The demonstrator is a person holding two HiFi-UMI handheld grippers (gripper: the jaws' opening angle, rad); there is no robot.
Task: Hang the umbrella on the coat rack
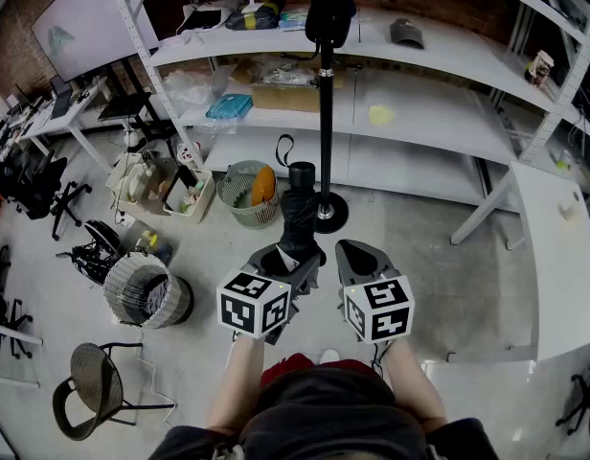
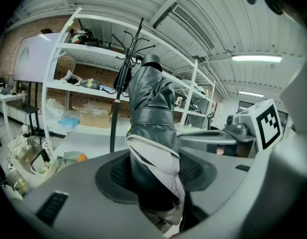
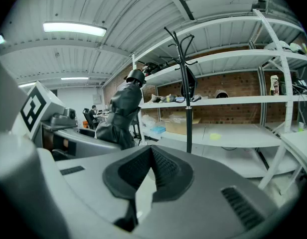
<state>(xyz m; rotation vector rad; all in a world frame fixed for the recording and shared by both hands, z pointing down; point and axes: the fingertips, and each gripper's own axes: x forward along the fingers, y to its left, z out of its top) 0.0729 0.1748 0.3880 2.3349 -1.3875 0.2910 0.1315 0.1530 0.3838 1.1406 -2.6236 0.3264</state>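
A folded black umbrella (image 1: pixel 300 209) with a grey lining sticks up and forward out of my left gripper (image 1: pixel 290 257), which is shut on its lower part. Its handle end and strap loop (image 1: pixel 282 148) point toward the coat rack (image 1: pixel 326 94), a black pole on a round base just beyond it. In the left gripper view the umbrella (image 2: pixel 151 113) fills the space between the pads of the left gripper (image 2: pixel 153 178), and the coat rack (image 2: pixel 113 108) stands behind it with bare hooks. My right gripper (image 1: pixel 357 252) is alongside, shut and empty. From the right gripper (image 3: pixel 152 156), the umbrella (image 3: pixel 121 113) is left of the coat rack (image 3: pixel 188 108).
White shelving (image 1: pixel 419 113) with boxes and clutter runs behind the rack. A green wire basket (image 1: pixel 245 195) sits left of the rack's base, a round waste basket (image 1: pixel 147 290) and a chair (image 1: pixel 94 381) lie further left. A white table (image 1: pixel 554 257) is at the right.
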